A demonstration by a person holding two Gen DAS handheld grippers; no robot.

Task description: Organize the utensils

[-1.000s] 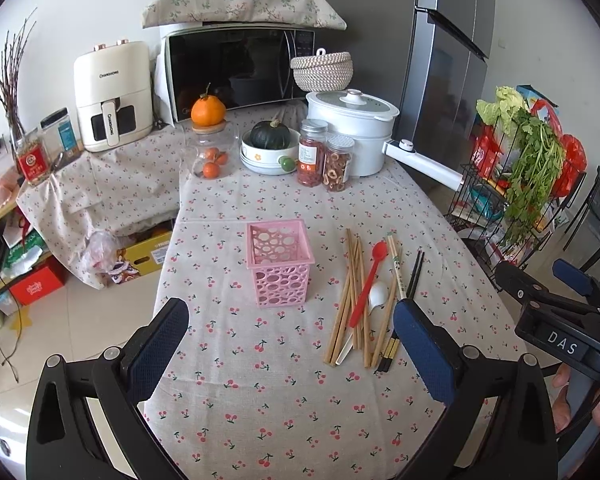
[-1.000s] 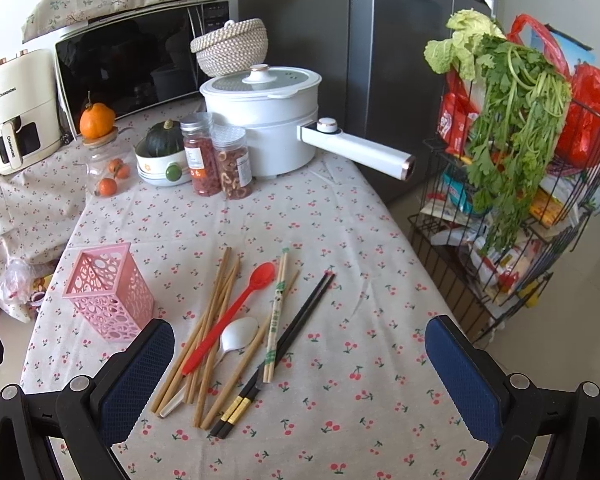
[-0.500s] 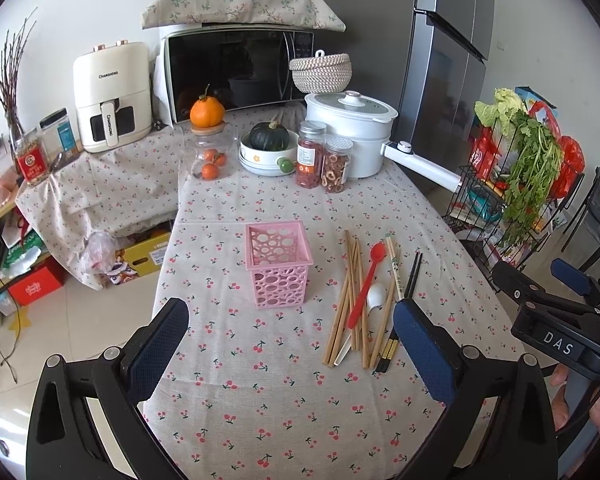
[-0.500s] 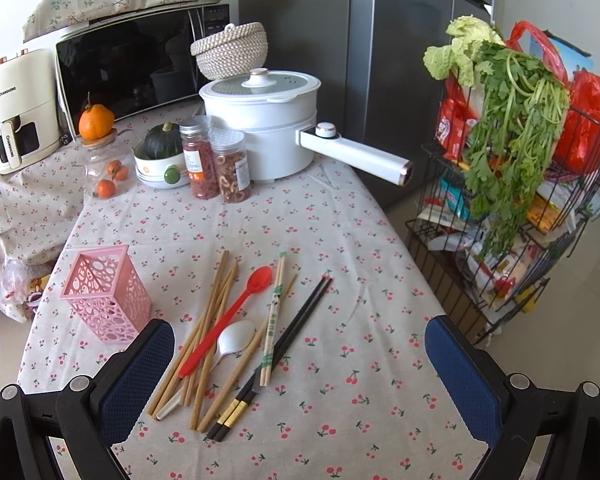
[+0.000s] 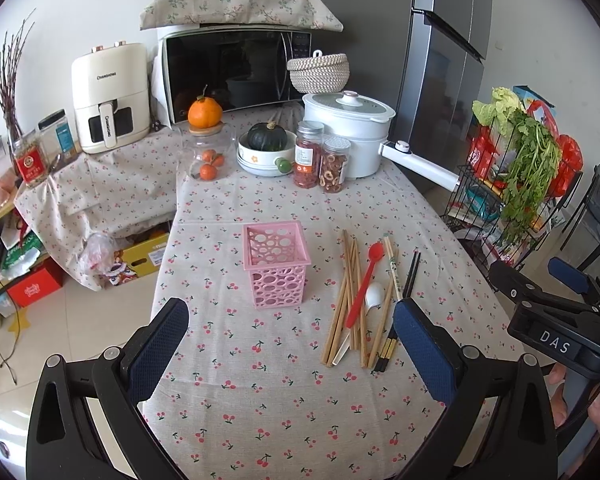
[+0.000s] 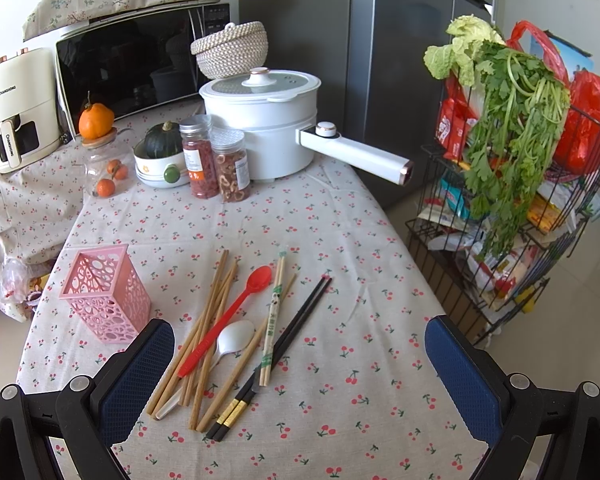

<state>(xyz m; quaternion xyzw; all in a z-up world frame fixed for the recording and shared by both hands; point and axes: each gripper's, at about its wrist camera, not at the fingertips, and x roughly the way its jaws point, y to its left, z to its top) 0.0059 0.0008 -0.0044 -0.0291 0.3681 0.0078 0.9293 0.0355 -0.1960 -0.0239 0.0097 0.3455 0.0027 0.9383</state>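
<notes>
A pink perforated holder [image 5: 277,263] stands upright and empty on the cherry-print tablecloth; it also shows in the right wrist view [image 6: 105,294]. To its right lies a loose pile: wooden chopsticks [image 5: 346,300] [image 6: 210,322], a red spoon [image 5: 365,280] [image 6: 230,316], a white spoon [image 5: 372,296] [image 6: 234,340], a wrapped chopstick pair [image 6: 273,314] and black chopsticks [image 5: 404,300] [image 6: 296,326]. My left gripper [image 5: 290,346] is open and empty, near the table's front edge. My right gripper [image 6: 298,376] is open and empty, over the pile's near end.
At the table's far end stand a white pot with a long handle [image 6: 266,120], two spice jars [image 6: 216,162], a bowl with a squash [image 6: 160,158] and a glass jar topped by an orange [image 6: 100,152]. A wire rack with greens [image 6: 512,184] stands to the right.
Both grippers have drawn back slightly toward the table's near edge and stayed open. The utensils and holder have not moved.
</notes>
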